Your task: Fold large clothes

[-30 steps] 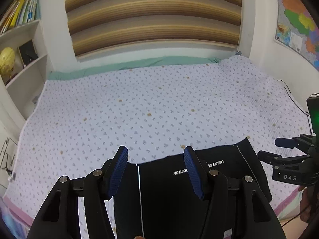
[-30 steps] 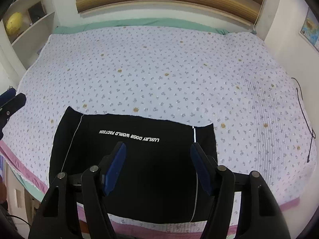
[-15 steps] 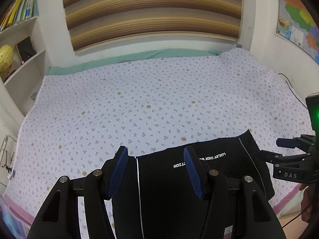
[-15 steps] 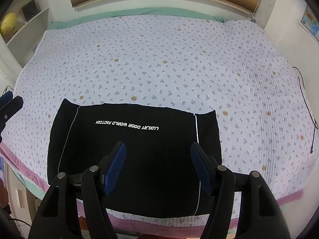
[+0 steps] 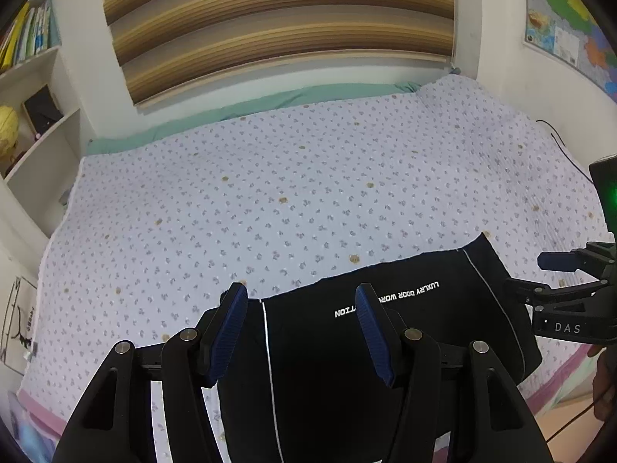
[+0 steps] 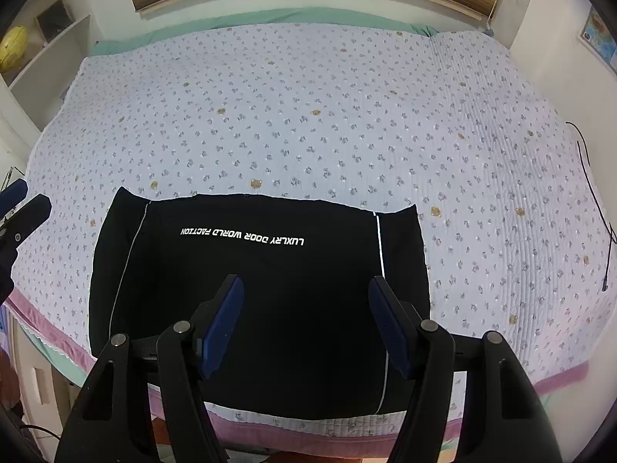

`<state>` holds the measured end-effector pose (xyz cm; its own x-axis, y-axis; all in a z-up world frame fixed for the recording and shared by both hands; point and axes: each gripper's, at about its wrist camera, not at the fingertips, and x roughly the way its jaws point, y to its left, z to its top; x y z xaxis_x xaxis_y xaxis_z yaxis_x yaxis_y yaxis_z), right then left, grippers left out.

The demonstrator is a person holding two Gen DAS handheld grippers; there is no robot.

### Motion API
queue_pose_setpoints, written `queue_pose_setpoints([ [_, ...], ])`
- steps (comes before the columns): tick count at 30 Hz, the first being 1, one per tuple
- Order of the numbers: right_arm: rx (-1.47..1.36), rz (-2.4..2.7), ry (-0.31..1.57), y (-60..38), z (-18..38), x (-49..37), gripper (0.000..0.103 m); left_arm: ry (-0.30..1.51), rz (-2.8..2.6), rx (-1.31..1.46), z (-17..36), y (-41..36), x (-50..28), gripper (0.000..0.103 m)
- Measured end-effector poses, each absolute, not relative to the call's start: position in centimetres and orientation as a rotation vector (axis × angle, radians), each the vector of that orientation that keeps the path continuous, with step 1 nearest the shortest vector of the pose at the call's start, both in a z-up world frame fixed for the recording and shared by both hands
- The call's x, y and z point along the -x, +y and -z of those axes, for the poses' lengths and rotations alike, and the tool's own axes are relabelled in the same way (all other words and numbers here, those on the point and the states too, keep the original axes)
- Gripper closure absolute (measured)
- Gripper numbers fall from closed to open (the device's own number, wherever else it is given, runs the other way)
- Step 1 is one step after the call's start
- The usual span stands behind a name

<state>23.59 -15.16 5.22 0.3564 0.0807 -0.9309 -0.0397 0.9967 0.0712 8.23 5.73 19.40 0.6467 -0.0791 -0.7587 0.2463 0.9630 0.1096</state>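
Note:
A black garment with white side stripes and white lettering lies folded into a flat rectangle at the near edge of the bed; it also shows in the left wrist view. My left gripper is open and empty, held above the garment's left part. My right gripper is open and empty, held above the garment's near middle. The right gripper shows at the right of the left wrist view, and the left gripper's tips show at the left edge of the right wrist view.
The bed has a pale blue spotted quilt with a pink border at its near edge. White shelves stand at the left. A window blind is behind the bed. A black cable lies at the right.
Both grippers have risen and drawn back from the garment, so more of the bed shows. The garment lies still. Both grippers stay open.

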Motion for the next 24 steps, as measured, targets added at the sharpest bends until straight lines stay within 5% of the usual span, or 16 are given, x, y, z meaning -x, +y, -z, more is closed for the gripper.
queue_pose_setpoints([
  [24, -0.046, -0.082, 1.233, -15.15, -4.15, -23.91, 0.034, 0.863, 0.161, -0.24, -18.52, 5.16, -8.76, 0.044],
])
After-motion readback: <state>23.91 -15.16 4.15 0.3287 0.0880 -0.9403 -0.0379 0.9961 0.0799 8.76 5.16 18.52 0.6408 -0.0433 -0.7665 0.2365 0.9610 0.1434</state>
